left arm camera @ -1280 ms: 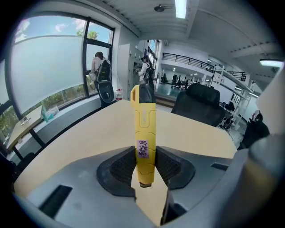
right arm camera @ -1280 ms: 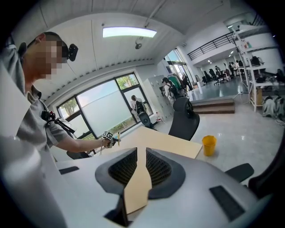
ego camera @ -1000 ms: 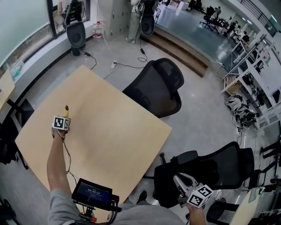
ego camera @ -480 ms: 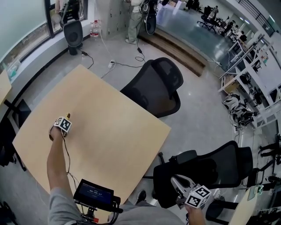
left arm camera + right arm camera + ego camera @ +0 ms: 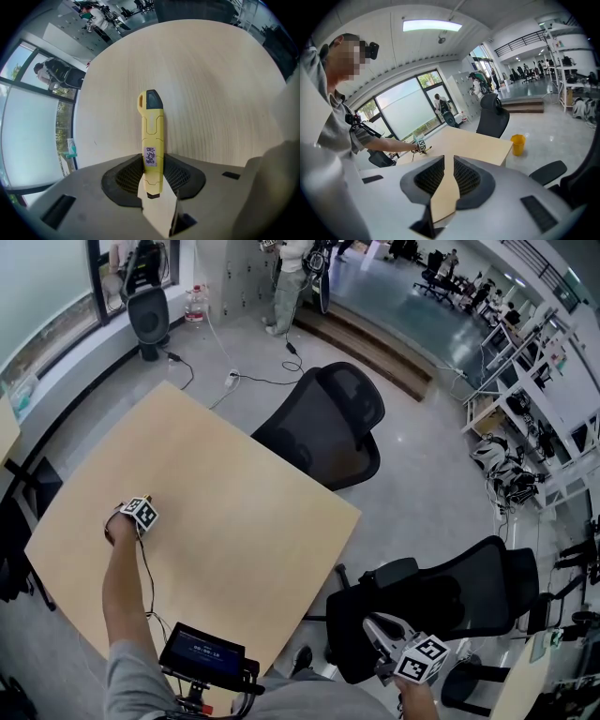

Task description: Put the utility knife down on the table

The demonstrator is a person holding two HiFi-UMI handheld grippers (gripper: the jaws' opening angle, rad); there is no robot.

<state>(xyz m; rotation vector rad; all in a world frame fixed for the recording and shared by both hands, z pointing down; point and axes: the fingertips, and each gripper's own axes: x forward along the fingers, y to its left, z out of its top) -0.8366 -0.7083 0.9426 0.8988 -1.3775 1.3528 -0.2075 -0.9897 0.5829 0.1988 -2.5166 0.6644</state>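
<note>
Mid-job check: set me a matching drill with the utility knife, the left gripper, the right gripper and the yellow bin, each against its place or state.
Things:
1. utility knife
2. left gripper
3. right gripper
4. yellow bin

Places or states:
A. on the floor beside the table
B. empty, jaws slightly apart
C. clamped by its handle end, sticking forward over the table top
D. shut on a tool

Pairs: 1-C, 2-D, 3-B, 4-A
</note>
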